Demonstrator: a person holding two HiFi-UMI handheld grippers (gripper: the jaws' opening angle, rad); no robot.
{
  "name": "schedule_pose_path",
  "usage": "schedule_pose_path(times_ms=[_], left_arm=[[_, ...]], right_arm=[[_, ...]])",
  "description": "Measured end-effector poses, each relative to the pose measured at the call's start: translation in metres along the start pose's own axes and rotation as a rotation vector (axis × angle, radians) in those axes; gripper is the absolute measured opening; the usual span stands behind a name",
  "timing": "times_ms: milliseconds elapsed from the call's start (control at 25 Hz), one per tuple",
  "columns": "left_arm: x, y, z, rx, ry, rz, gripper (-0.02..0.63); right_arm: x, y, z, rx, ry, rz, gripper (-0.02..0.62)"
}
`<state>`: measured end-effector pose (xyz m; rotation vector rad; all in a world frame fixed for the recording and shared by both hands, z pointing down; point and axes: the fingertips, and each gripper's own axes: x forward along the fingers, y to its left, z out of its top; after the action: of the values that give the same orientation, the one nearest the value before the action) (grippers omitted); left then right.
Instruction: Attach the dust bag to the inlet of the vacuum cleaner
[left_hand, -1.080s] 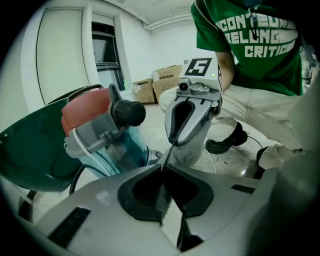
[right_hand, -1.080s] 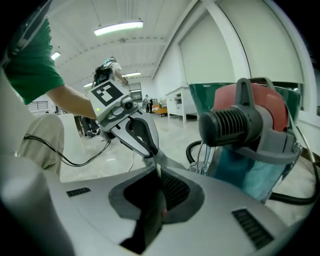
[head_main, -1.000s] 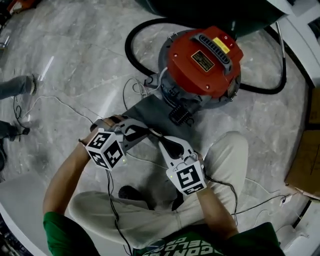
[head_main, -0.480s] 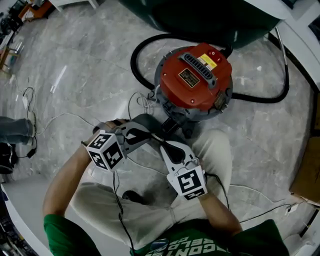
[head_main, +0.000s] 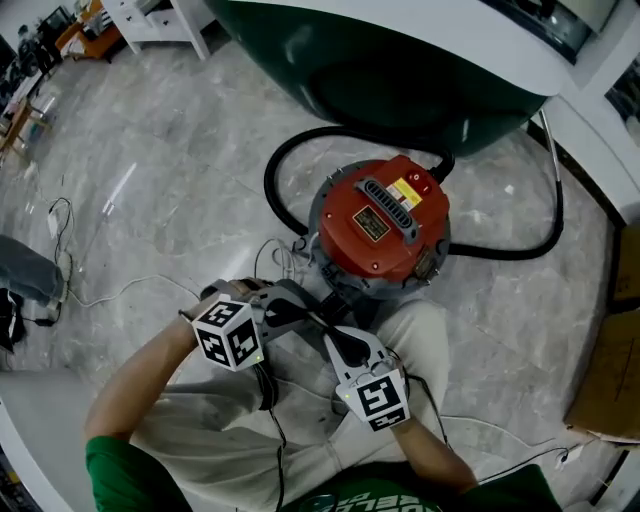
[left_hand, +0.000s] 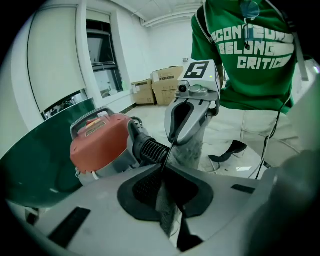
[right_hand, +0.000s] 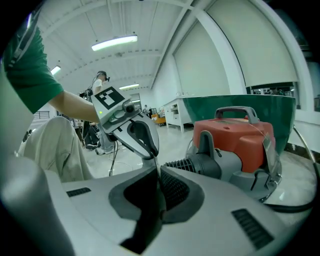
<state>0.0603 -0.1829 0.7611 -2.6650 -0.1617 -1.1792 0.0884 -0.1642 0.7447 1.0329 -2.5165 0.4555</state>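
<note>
The vacuum cleaner (head_main: 380, 225) has a red lid and a grey body and stands on the floor. Its black ribbed inlet (left_hand: 150, 147) (right_hand: 192, 164) points toward me. The grey cloth dust bag (head_main: 292, 298) (left_hand: 192, 150) hangs between my two grippers, just in front of the inlet. My left gripper (head_main: 300, 315) (left_hand: 165, 170) is shut on one thin edge of the bag. From the opposite side my right gripper (head_main: 325, 325) (right_hand: 159, 172) is shut on the other edge. The fingertips of the two nearly meet. The bag's opening is hidden.
A black hose (head_main: 500, 250) loops on the marble floor behind the vacuum. A large dark green tub (head_main: 400, 70) stands beyond it. Thin white cables (head_main: 110, 295) lie on the floor at left. Cardboard boxes (head_main: 610, 380) sit at right. My knees are right below the grippers.
Both grippers, still holding the bag, have come closer to the vacuum's inlet. The bag now lies bunched between them instead of spread out on the floor.
</note>
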Motion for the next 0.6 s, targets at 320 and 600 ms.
schedule_pose_path(times_ms=[320,600], left_arm=[[-0.001,0.013,0.000,0.014,-0.042,0.002,0.028],[0.001,0.017,0.005,0.061,-0.043,-0.021,0.028]], right_arm=[[0.004,-0.008,0.009,-0.006,0.002,-0.021,0.029],[0.002,-0.012,0.009,0.006,-0.004,-0.052,0.029]])
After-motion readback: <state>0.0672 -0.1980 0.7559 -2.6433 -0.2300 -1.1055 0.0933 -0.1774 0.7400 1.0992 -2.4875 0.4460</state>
